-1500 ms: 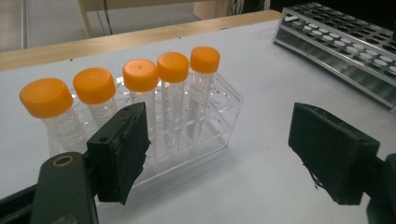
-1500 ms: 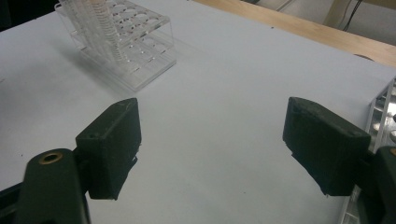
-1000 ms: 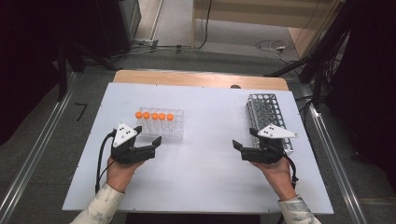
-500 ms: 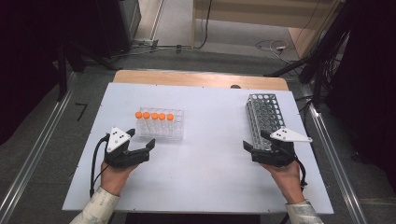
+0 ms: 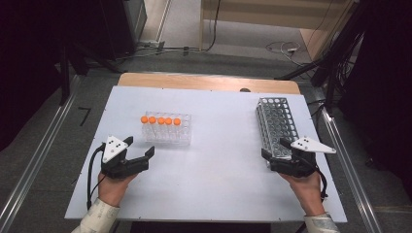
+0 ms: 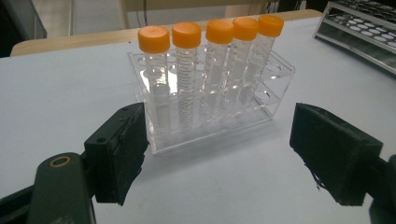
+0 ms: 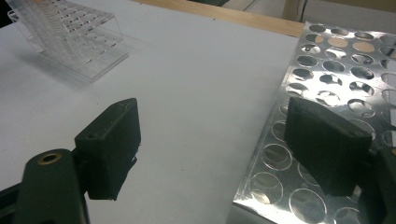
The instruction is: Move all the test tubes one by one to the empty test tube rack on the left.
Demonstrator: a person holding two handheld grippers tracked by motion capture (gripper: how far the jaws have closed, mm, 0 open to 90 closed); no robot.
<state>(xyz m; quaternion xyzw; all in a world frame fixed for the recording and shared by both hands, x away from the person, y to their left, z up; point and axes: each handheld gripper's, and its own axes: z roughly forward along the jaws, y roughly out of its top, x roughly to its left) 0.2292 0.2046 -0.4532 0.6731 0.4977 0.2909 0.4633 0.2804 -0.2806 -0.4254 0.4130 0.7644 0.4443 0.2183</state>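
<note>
My left gripper: jaws wide apart, nothing between. Clear rack with five orange-capped tubes lies straight ahead of my left fingers, near, not touching. Tubes upright, row running across jaw line. Left hand nearer tubes. My right gripper: jaws apart, empty, one jaw over near end of metal rack, well apart from tubes.

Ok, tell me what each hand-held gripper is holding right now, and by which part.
Nothing is held. The left hand-held gripper stands open short of the clear rack; the right hand-held gripper stands open at the metal rack.
</note>
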